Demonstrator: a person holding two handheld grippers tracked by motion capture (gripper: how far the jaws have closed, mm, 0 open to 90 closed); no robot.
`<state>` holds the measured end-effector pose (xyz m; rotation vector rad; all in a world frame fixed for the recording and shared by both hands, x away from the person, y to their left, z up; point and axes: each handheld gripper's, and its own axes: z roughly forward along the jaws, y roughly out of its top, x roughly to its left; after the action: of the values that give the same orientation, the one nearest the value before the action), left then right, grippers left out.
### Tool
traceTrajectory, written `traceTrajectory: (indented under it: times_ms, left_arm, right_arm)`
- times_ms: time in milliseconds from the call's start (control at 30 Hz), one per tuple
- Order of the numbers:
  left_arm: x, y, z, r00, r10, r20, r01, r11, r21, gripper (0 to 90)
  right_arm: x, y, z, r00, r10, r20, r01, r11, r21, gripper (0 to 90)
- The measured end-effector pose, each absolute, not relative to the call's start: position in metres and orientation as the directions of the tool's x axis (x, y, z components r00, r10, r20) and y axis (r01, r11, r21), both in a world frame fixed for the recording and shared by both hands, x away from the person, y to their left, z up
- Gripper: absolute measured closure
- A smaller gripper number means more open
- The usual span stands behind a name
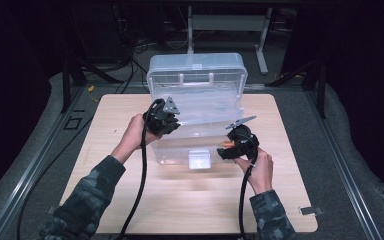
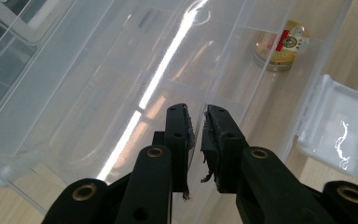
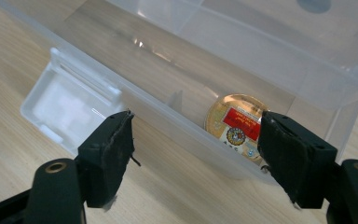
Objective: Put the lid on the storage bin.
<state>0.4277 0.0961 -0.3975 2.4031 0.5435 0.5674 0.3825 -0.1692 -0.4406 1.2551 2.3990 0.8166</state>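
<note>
Over the table, left tongs pinching the clear box's lid, right tongs wide open, empty

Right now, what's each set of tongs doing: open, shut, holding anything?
Left tongs: shut on the clear box lid, holding it up.
Right tongs: open, holding nothing, just outside the clear box.

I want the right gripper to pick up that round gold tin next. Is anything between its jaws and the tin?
Yes. The clear box's front wall stands between the open right gripper and the gold tin, which lies inside the box.
</note>
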Motion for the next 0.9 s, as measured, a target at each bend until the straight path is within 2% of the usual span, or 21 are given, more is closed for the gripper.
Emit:
traceTrajectory:
  times_ms: [533,633,733,900]
  left_arm:
    - [0.419,0.097,-0.404,0.805,0.523,0.281,0.235,-0.716,0.658,76.4]
    - [0.419,0.097,-0.404,0.809,0.525,0.264,0.246,-0.711,0.659,75.9]
    - [0.419,0.099,-0.405,0.81,0.536,0.24,0.259,-0.692,0.674,75.0]
    - [0.414,0.098,-0.408,0.795,0.548,0.258,0.253,-0.688,0.68,73.6]
  right_arm:
    - [0.381,-0.16,-0.392,-0.606,0.795,-0.022,0.542,0.433,0.72,40.0]
    - [0.381,-0.158,-0.386,-0.614,0.789,-0.035,0.525,0.44,0.729,45.7]
    - [0.381,-0.157,-0.381,-0.598,0.8,-0.057,0.5,0.428,0.753,55.9]
    - [0.389,-0.156,-0.374,-0.548,0.834,-0.067,0.476,0.377,0.795,71.1]
